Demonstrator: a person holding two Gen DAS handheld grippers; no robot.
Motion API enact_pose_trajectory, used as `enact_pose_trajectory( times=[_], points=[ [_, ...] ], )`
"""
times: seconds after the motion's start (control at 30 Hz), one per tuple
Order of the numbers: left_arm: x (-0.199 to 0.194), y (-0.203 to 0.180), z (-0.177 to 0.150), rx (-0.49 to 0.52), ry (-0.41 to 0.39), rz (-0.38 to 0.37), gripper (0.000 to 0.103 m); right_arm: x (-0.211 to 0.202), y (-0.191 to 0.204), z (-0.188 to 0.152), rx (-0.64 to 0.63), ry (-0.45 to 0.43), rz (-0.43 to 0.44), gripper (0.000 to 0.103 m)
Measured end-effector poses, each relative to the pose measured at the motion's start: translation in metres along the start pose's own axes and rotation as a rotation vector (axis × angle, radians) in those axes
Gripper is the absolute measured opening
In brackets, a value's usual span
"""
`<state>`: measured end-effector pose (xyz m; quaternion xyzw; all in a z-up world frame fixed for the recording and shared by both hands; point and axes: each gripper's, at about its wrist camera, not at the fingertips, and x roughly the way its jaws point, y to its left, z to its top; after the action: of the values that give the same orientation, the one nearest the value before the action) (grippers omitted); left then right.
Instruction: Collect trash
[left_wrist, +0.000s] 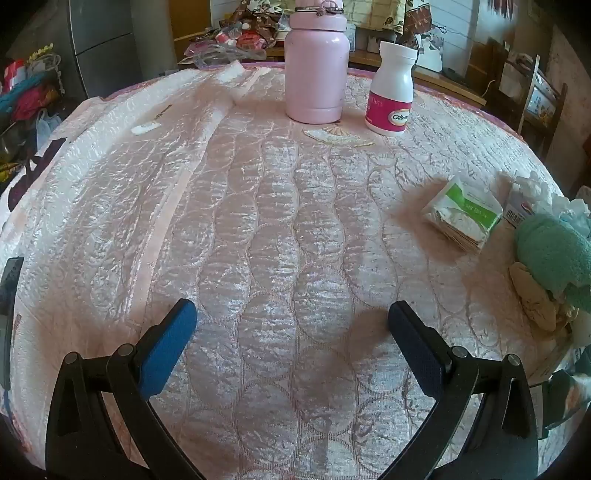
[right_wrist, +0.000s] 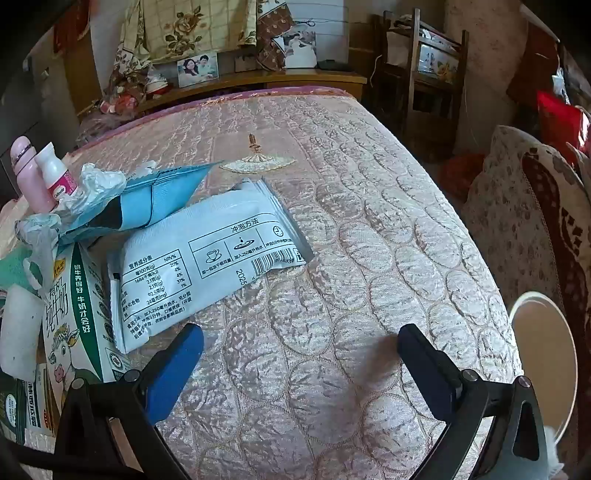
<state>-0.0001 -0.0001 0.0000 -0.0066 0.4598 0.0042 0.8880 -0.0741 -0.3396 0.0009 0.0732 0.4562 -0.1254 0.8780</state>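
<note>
Trash heaped at the left of the right wrist view, on a pink quilted bedcover (right_wrist: 332, 206): a pale sachet wrapper (right_wrist: 207, 266) printed with a table and barcode, lying flat, its near end over a green-and-white milk carton (right_wrist: 74, 325); a torn blue packet (right_wrist: 155, 199) above it, resting on crumpled white tissue (right_wrist: 96, 184). Just beyond, upright and side by side, a pink flask (right_wrist: 27, 173) and a white pill bottle (right_wrist: 59, 173). At the right edge, off the bed, the rim of a white bin (right_wrist: 546, 354). Right gripper (right_wrist: 301, 349) spread wide over bare quilt, nothing between its fingers, left fingertip near the sachet. Left gripper (left_wrist: 291, 319) likewise spread wide and empty over bare quilt, with a green-and-white tissue pack (left_wrist: 461, 214) and a teal cloth (left_wrist: 554, 254) at the right.
</note>
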Motion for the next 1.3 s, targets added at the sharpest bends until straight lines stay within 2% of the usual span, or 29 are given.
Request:
enact_pose_trajectory(
  times=[0.2,0.33,0.43,0.67,0.77,0.87,1.0,1.3],
  points=[
    [-0.003,-0.002,-0.001,-0.001,0.034,-0.001,0.102,0.0,0.0,0.0,0.001,-0.001,0.001,0.103],
    [-0.033,-0.005,-0.008,-0.021,-0.037,0.003,0.102,0.0,0.0,0.0,0.001,-0.001,0.001,0.103],
    [-0.059,-0.015,-0.01,-0.024,-0.076,-0.023,0.102,0.0,0.0,0.0,0.001,-0.001,0.001,0.103],
    [-0.118,-0.047,-0.024,0.037,-0.189,-0.063,0.102,-0.001,0.0,0.0,-0.002,0.0,0.002,0.103],
    [-0.138,-0.062,-0.03,0.047,-0.218,-0.098,0.102,-0.001,0.002,0.001,-0.042,0.063,0.031,0.103],
    [-0.154,-0.075,-0.035,0.062,-0.244,-0.118,0.102,-0.012,0.001,-0.004,-0.044,0.08,0.039,0.103],
    [-0.169,-0.092,-0.042,0.072,-0.28,-0.15,0.102,-0.055,0.003,-0.016,-0.026,-0.016,0.064,0.103],
    [-0.2,-0.115,-0.051,0.104,-0.375,-0.199,0.102,-0.158,0.029,-0.018,-0.028,-0.269,0.134,0.103]
  ],
)
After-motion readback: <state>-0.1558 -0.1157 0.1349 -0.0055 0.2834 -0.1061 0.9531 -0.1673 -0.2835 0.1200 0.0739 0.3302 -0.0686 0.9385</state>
